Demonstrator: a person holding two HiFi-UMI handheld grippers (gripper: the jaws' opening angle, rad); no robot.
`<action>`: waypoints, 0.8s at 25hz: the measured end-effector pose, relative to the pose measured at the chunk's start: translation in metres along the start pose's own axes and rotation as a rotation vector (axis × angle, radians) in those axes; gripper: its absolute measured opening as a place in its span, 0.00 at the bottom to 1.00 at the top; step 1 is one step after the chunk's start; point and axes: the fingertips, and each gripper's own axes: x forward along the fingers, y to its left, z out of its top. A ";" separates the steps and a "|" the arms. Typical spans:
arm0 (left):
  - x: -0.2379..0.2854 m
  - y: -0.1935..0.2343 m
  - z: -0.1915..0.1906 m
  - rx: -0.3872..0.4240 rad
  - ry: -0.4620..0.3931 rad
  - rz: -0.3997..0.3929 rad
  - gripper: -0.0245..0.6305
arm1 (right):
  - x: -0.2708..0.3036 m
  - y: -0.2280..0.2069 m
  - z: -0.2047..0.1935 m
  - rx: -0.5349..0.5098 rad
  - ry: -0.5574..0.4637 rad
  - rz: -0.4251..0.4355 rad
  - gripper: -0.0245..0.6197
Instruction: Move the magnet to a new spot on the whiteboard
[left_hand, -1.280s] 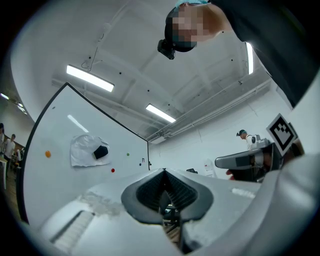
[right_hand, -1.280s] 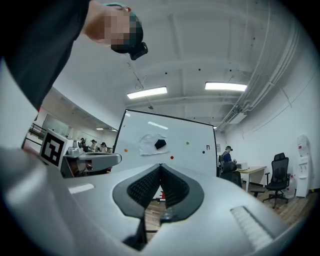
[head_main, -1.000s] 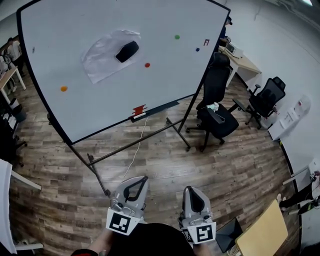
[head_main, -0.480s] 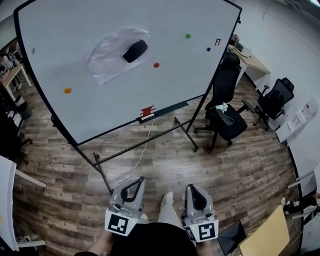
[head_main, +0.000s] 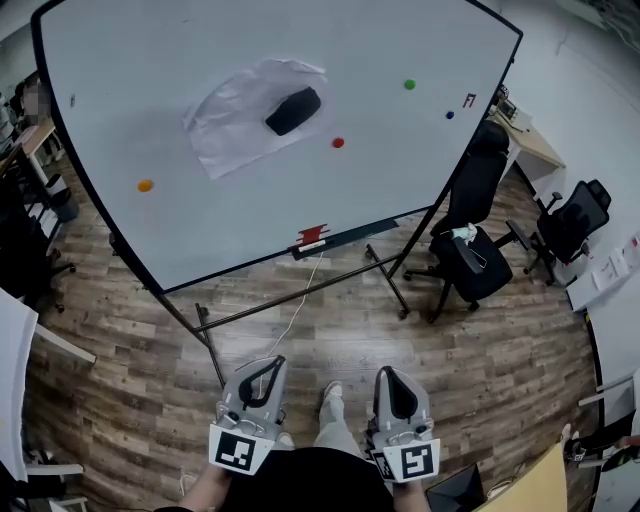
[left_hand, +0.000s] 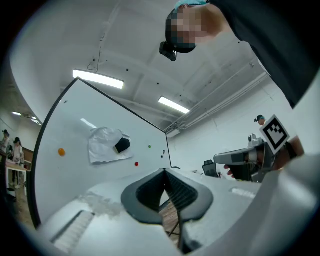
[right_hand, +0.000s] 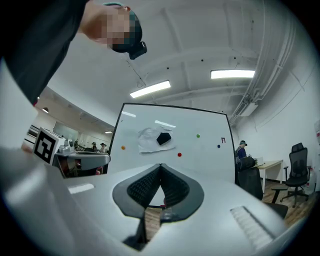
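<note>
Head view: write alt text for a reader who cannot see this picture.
A large whiteboard on a stand carries a black block on a crumpled white sheet, plus an orange magnet, red magnet, green magnet and blue magnet. Low in the frame, the left gripper and right gripper are both shut and empty, well short of the board.

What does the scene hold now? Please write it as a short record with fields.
board: whiteboard on a stand, over a wood floor
magnets: orange magnet, red magnet, green magnet, blue magnet, all on the board
sheet: crumpled white sheet pinned under a black block
left gripper: shut, empty, well short of the board
right gripper: shut, empty, well short of the board
beside: office chair at the board's right
</note>
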 end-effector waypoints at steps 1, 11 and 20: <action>0.005 0.001 -0.001 0.004 0.000 0.004 0.04 | 0.006 -0.003 -0.003 0.001 0.004 0.008 0.04; 0.062 0.027 -0.020 0.008 0.028 0.051 0.04 | 0.072 -0.031 -0.016 -0.005 0.016 0.089 0.04; 0.114 0.039 -0.019 0.023 0.026 0.100 0.04 | 0.120 -0.065 -0.014 0.006 -0.010 0.160 0.04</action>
